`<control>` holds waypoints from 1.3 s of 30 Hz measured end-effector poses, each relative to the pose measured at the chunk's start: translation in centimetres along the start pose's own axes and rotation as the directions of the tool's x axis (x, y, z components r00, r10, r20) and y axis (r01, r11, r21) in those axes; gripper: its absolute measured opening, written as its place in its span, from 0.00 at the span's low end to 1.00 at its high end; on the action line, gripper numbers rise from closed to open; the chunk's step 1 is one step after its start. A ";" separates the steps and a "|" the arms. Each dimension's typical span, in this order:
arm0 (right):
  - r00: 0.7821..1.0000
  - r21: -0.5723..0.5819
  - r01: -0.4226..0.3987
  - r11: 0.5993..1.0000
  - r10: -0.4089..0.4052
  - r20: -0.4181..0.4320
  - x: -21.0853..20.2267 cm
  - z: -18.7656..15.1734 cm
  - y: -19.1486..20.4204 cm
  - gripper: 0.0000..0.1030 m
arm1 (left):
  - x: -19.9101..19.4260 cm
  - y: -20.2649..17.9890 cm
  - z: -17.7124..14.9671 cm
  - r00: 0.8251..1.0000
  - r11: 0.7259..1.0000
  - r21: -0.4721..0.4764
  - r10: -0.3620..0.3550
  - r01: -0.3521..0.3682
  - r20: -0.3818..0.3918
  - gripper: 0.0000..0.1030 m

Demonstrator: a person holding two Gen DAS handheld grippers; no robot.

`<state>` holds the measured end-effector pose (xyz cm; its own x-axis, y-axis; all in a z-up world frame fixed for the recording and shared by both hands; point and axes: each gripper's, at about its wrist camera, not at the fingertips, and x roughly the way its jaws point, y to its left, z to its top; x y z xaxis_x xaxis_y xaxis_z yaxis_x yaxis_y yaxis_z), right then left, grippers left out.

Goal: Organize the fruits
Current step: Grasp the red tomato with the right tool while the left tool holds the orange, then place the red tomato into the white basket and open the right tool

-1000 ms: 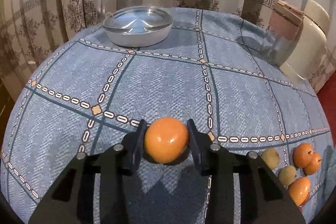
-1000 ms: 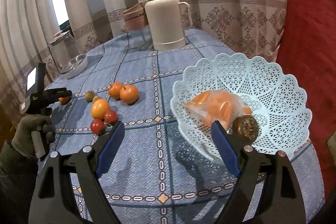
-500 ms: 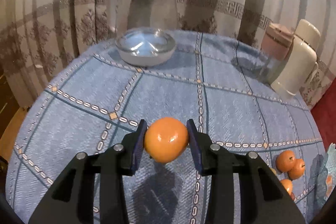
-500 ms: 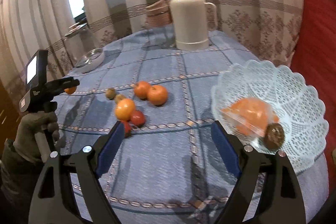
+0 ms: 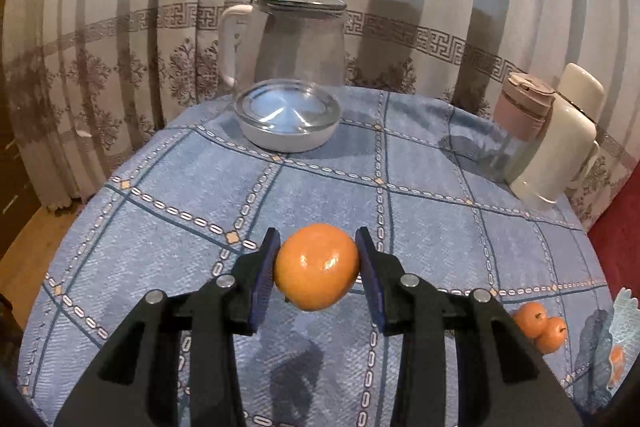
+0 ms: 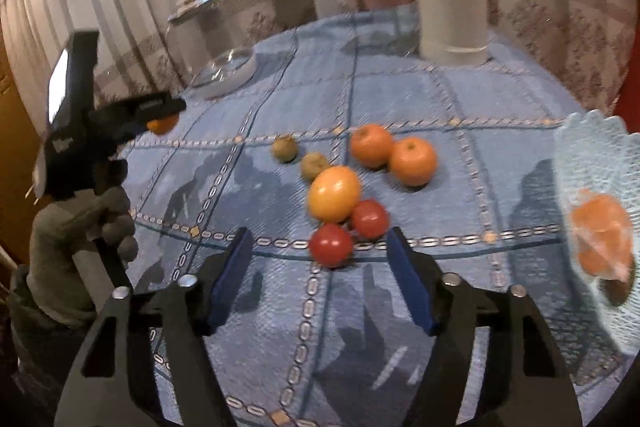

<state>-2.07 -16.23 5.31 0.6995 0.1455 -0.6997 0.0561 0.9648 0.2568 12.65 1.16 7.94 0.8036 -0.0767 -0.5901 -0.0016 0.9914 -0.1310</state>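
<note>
Orange (image 5: 317, 266) sitting clamped in the left gripper (image 5: 317, 269), above the bench (image 5: 160, 211).
Right gripper (image 6: 320, 267) is hanging spread apart over two tomatoes (image 6: 331, 245), probably; view blurred.

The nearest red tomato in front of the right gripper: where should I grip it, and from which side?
Grip the nearest red tomato across its round middle, coming straight forward and down with the open right gripper. The second tomato touches its far right, so keep the jaws on its left and near-right flanks.

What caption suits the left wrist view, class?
Left gripper shut on an orange, lifted above the blue checked tablecloth, glass kettle behind.
</note>
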 end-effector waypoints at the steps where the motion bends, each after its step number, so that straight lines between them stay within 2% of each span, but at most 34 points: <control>1: 1.000 0.004 -0.004 1.000 0.004 -0.015 0.5 0.0 0.0 0.56 | -0.1 0.1 0.0 1.000 1.000 -0.003 -0.004 0.004 0.001 0.38; 3: 0.999 0.012 -0.002 1.000 0.002 -0.040 1.6 0.0 0.0 0.51 | -0.3 0.1 0.1 1.000 1.000 -0.006 -0.011 0.011 0.006 0.38; 7: 0.998 0.026 0.029 0.999 -0.028 -0.057 3.0 0.2 -0.4 0.49 | -0.6 0.1 0.2 1.000 1.000 -0.008 -0.015 0.015 0.014 0.38; 8: 0.998 0.032 0.030 0.999 -0.028 -0.064 3.3 0.2 -0.4 0.45 | -0.6 0.0 0.2 1.000 1.000 -0.009 -0.019 0.019 0.011 0.38; 10: 0.997 0.035 0.037 0.999 -0.034 -0.075 3.7 0.2 -0.6 0.43 | -0.6 0.0 0.1 1.000 1.000 -0.008 -0.022 0.022 0.009 0.38; 13: 0.996 0.013 0.060 0.998 -0.059 -0.072 4.1 0.2 -0.2 0.42 | -0.7 -0.2 0.0 1.000 1.000 -0.008 -0.028 0.028 0.009 0.38; 18: 0.990 -0.030 0.123 0.992 -0.125 -0.065 4.2 0.0 0.5 0.32 | -1.0 -0.4 0.1 0.999 0.999 -0.006 -0.033 0.033 0.016 0.38; 25: 0.986 -0.076 0.155 0.985 -0.159 -0.055 3.9 -0.5 1.1 0.31 | -1.4 -0.6 0.0 0.999 0.999 -0.004 -0.041 0.041 0.028 0.38; 39: 0.993 -0.055 0.119 0.991 -0.120 -0.019 1.4 -1.1 1.5 0.31 | -2.8 -2.0 -0.1 0.996 0.999 0.040 -0.034 0.031 0.077 0.38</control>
<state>-1.80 -14.31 4.01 0.6741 0.0326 -0.7379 0.0994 0.9859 0.1344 10.32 -0.60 9.78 0.8466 -0.1017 -0.5224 0.0467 0.9920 -0.1175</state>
